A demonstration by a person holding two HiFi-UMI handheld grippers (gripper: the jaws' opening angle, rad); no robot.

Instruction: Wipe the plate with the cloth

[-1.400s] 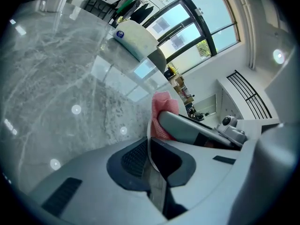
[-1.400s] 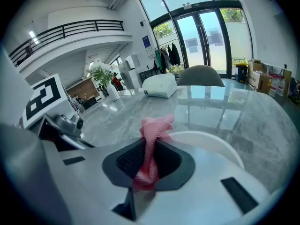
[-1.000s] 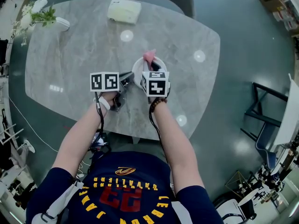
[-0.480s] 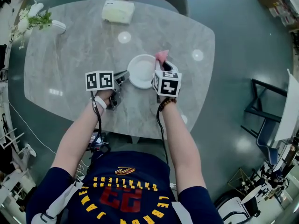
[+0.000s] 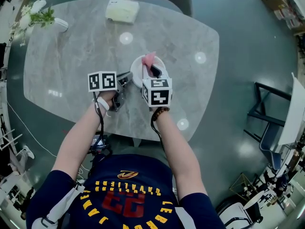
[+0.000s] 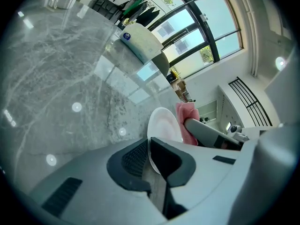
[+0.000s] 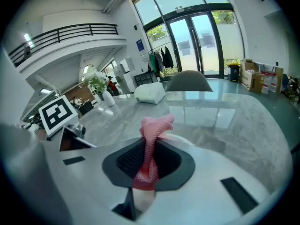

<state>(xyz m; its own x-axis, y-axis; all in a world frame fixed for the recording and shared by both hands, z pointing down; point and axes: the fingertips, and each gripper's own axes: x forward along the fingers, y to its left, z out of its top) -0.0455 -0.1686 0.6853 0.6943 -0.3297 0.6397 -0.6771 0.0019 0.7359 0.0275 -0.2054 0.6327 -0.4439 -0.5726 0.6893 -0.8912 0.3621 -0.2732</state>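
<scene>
cloth (image 7: 151,135) in right tongs (image 7: 146,165) by plate (image 6: 164,125)

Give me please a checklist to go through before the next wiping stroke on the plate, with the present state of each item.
1. Left gripper shut on the rim of the plate: ok.
2. Right gripper shut on the pink cloth: ok.
3. Cloth over the plate, as the head view shows: ok.
4. Cloth pressing on the plate's surface: cannot tell; no view shows the contact.
5. White box at the far edge of the table, well apart from the plate and out of the stroke's way: ok.
</scene>
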